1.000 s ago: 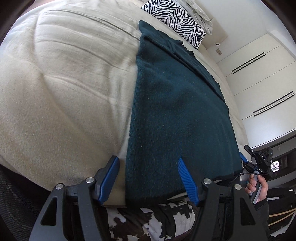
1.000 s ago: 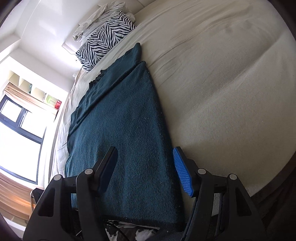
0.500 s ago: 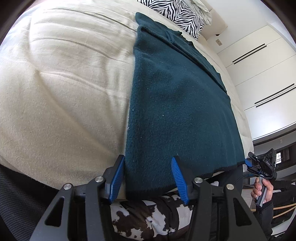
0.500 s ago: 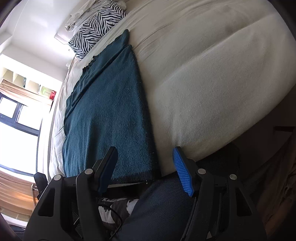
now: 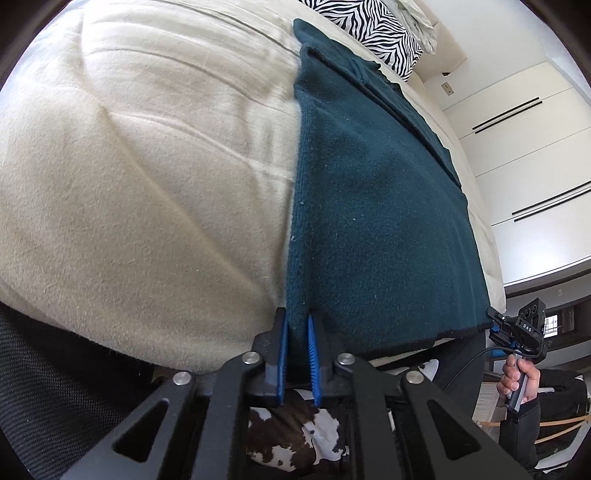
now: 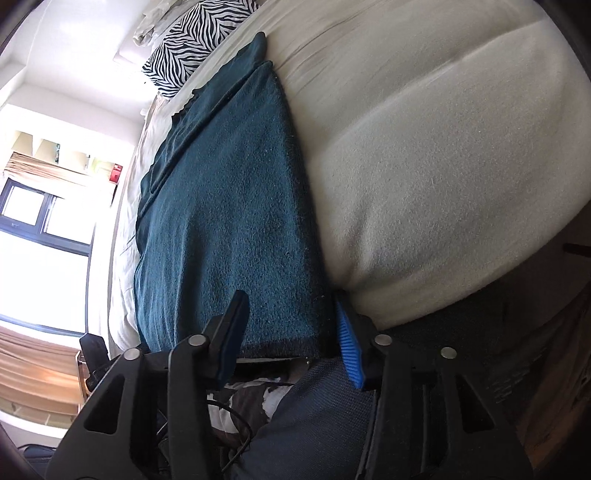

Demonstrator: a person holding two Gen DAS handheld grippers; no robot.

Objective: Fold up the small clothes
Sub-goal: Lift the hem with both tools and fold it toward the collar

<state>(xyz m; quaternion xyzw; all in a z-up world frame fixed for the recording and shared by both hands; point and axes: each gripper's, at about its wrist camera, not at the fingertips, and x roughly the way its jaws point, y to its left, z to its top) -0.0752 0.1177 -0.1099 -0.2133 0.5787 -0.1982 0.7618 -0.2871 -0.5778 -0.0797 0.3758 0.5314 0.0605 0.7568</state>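
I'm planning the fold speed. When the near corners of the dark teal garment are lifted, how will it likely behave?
Probably floppy: the dark teal garment lies flat, following the bed. Its thick, fuzzy knit suggests some weight, so the middle may sag between the left gripper, pinching one corner, and the right gripper. The nap likely grips the pads rather than slipping.

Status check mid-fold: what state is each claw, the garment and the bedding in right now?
left claw: shut, pinching one near corner of the teal garment.
right claw: jaws have just been closing, pads not yet pressing; the other near corner lies between them.
teal garment: lying flat, near hem at the bed's edge.
bed cover: spread out, lightly creased.
zebra pillow: lying at the far end.
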